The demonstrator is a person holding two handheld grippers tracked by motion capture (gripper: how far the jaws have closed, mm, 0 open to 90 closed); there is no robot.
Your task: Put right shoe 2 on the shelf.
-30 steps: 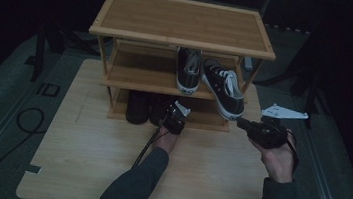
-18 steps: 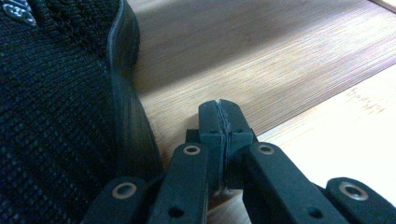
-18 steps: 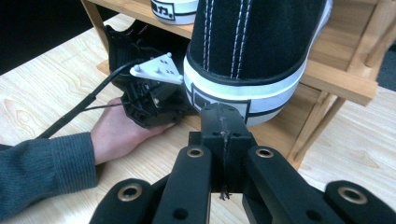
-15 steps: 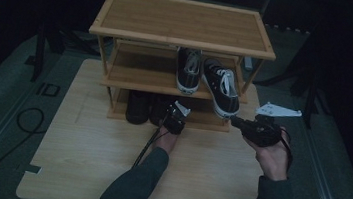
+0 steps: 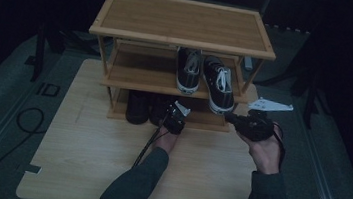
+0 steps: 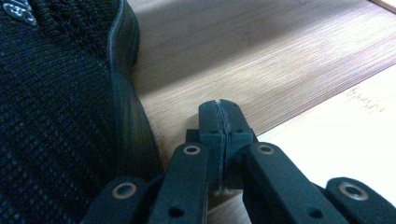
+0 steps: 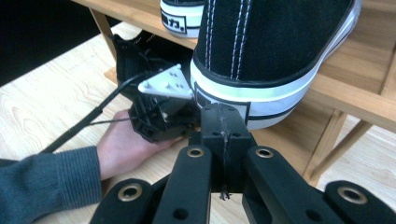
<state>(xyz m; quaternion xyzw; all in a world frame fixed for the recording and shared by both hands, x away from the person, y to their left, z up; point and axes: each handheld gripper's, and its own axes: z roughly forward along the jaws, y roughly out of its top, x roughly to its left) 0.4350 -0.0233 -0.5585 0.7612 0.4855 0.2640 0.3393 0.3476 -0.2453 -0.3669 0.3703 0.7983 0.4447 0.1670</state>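
- A three-tier wooden shoe rack (image 5: 183, 22) stands toward the far edge of the light wooden tabletop (image 5: 87, 155).
- On the rack's middle shelf (image 5: 139, 77), toward its right end, sits a pair of black canvas sneakers with white toe caps; the left sneaker (image 5: 188, 69) lies fully on the board.
- The right sneaker (image 5: 219, 87) juts over the shelf's front edge, its heel overhanging.
- The right gripper (image 5: 229, 117) points at that overhanging heel from just in front of the rack's right front corner; its jaws are pressed together with nothing between them, the tips right at the white rubber heel band. Whether they touch it cannot be told.
- The left gripper (image 5: 174, 118) sits low at the front edge of the bottom shelf (image 6: 261, 60), jaws likewise clenched and empty.
- A black knit shoe (image 6: 56, 116) stands on that bottom shelf just beside the left gripper's closed tips, a little apart from them.
- A second dark shoe (image 5: 138, 108) stands next to it, toward the rack's left front post.
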